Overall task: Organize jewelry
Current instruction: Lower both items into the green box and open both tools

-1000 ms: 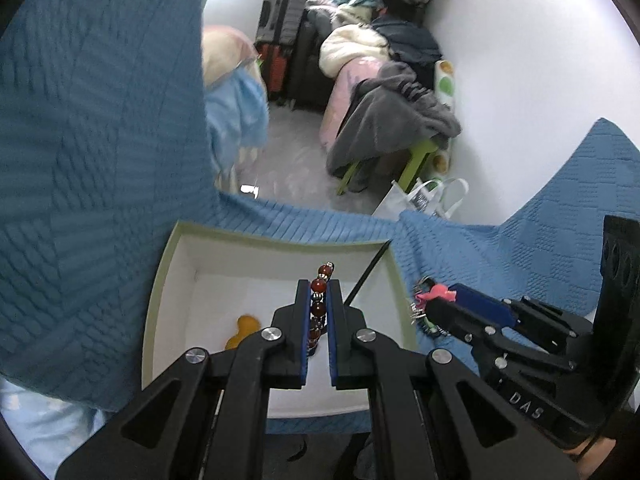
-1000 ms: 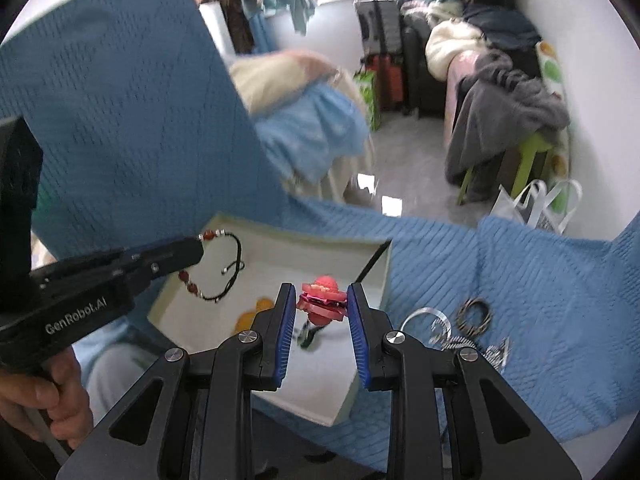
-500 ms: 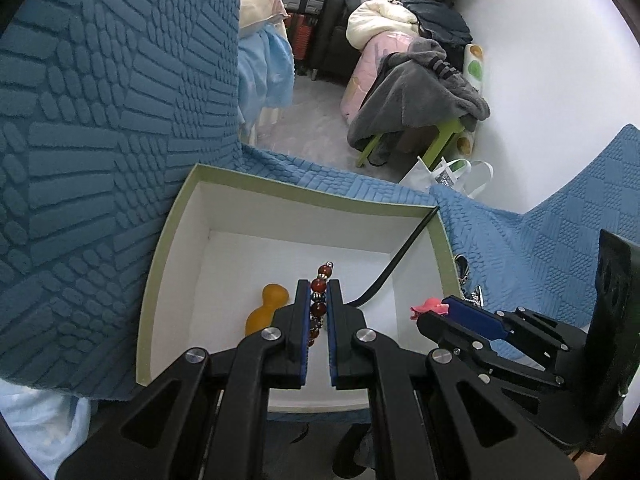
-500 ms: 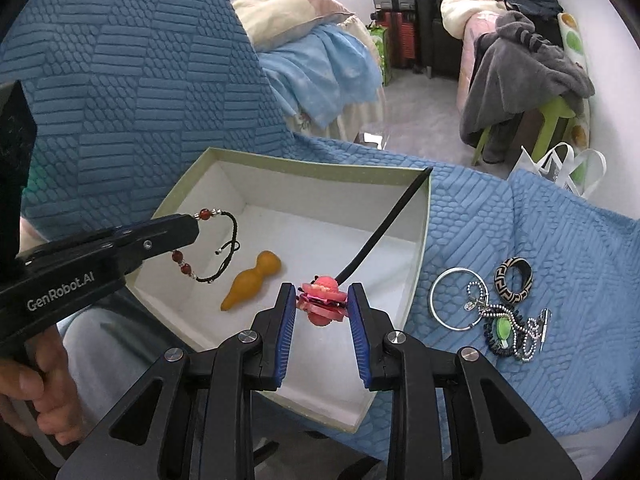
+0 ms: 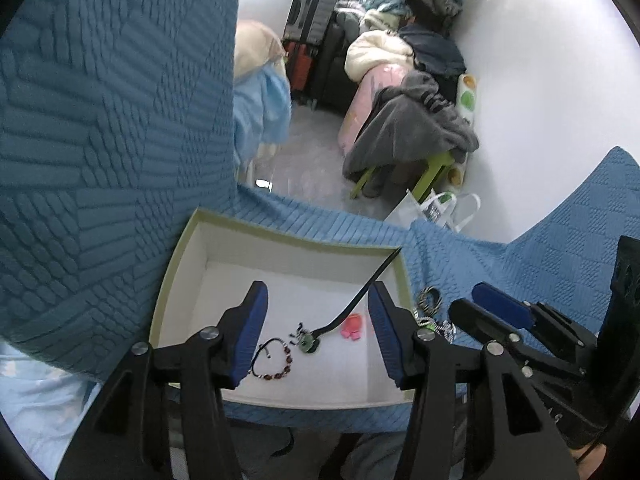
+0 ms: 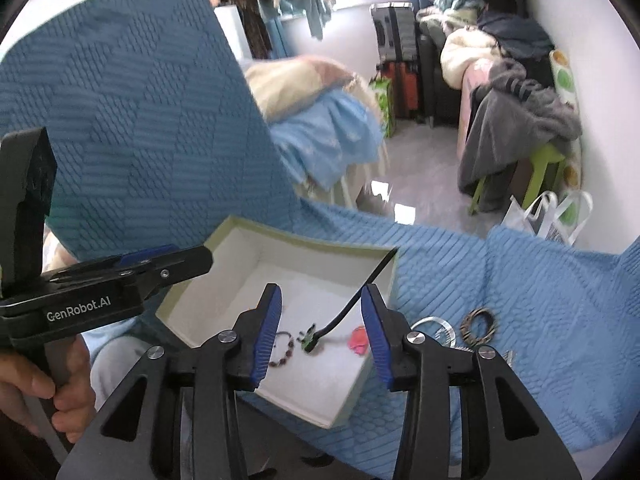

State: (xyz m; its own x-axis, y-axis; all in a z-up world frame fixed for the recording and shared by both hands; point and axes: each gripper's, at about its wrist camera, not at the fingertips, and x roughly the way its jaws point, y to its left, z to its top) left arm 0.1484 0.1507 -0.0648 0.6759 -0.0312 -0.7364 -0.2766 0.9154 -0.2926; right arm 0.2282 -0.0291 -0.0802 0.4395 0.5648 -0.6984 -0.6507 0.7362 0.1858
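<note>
— Now that both claws stand spread with nothing between the pads, what have I got under me?

— My left gripper (image 5: 316, 332) has just been opening, and its jaws are wide apart and empty; the beaded bracelet (image 5: 272, 364) lies on the white floor of the box (image 5: 176, 264), near the front edge, toward the left corner. My right gripper (image 6: 320, 330) has just been opening too, less wide, also bare; the pink clip (image 6: 357, 340) lies by the box's right wall.

— And between those two pieces?

— A small green-and-black trinket (image 5: 307, 342) sits mid-floor, at the foot of a black stick (image 5: 362, 294) that leans up over the box's far right corner. I can't make out what the trinket is.

— Why drop them apart like that?

— I'd judge it's so the cord and the clip don't tangle, each piece getting its own patch of floor.

— What's left?

— On the blue quilt (image 6: 540, 304), just beyond the box's right edge, a silver bangle (image 6: 434, 326), a patterned ring (image 6: 480, 326) and some tangled bits wait outside. Those look like my next picks; the tangle may come up as one clump
</note>
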